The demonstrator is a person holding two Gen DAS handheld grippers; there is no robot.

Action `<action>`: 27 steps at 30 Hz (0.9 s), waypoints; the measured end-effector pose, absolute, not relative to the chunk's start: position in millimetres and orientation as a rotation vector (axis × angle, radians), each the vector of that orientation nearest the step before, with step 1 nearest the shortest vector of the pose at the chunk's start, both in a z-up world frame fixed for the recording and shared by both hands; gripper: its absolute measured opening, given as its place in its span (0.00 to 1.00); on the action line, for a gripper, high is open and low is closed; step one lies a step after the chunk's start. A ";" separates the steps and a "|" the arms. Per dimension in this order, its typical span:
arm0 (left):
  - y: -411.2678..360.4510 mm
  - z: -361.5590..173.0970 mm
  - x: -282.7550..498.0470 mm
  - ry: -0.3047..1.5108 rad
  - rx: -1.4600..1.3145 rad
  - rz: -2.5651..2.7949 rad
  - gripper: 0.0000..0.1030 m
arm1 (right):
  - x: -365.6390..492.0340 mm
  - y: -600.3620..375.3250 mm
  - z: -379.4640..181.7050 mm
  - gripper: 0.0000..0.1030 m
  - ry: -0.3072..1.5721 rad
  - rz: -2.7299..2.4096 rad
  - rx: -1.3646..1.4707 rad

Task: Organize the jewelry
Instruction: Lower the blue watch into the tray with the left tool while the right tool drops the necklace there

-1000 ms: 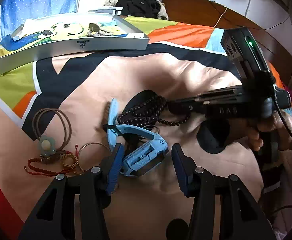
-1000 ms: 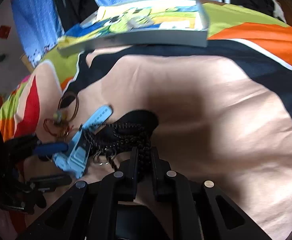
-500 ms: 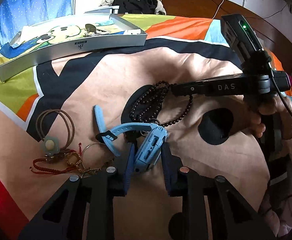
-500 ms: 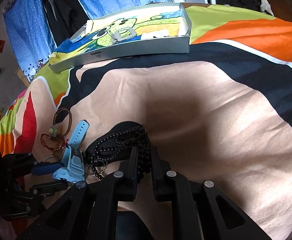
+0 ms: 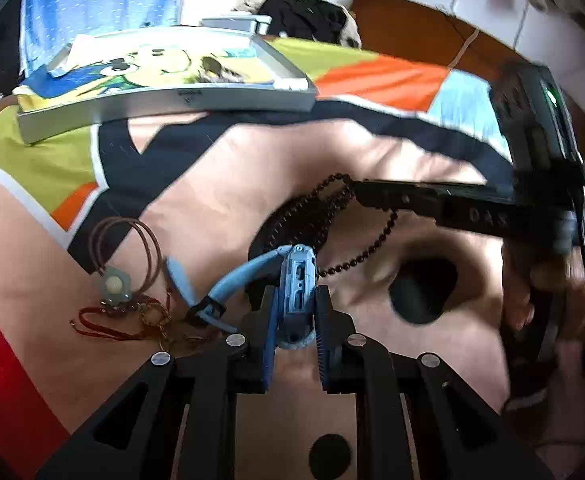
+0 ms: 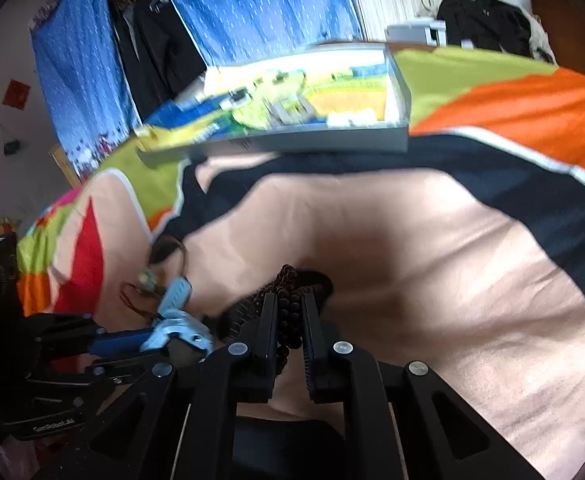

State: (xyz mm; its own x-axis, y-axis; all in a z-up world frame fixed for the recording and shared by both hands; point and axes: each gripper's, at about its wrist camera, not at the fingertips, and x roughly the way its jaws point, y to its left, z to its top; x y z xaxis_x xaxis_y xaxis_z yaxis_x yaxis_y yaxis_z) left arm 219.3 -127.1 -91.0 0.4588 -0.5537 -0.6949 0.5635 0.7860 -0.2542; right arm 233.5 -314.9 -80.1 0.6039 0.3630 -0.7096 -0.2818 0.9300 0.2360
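Bedspread point(image 5: 220, 168) fills the left wrist view: the left gripper point(image 5: 295, 320) pinches the blue watch point(image 5: 298, 280) by its case, long axis running away from the camera, strap trailing left. Lift gently, clear of the beads. Right wrist view: the right gripper point(image 6: 288, 320) clamps the bead strand point(image 6: 288, 300), loops hanging toward the bed; the silver tray point(image 6: 332, 142) waits beyond.

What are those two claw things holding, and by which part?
The left gripper pinches the blue watch by its case. The right gripper clamps several strands of the dark bead necklace.
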 end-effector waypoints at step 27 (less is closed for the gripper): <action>-48.2 30.2 380.0 0.650 -0.239 -0.477 0.13 | 366.6 -256.8 47.8 0.10 0.525 0.480 0.173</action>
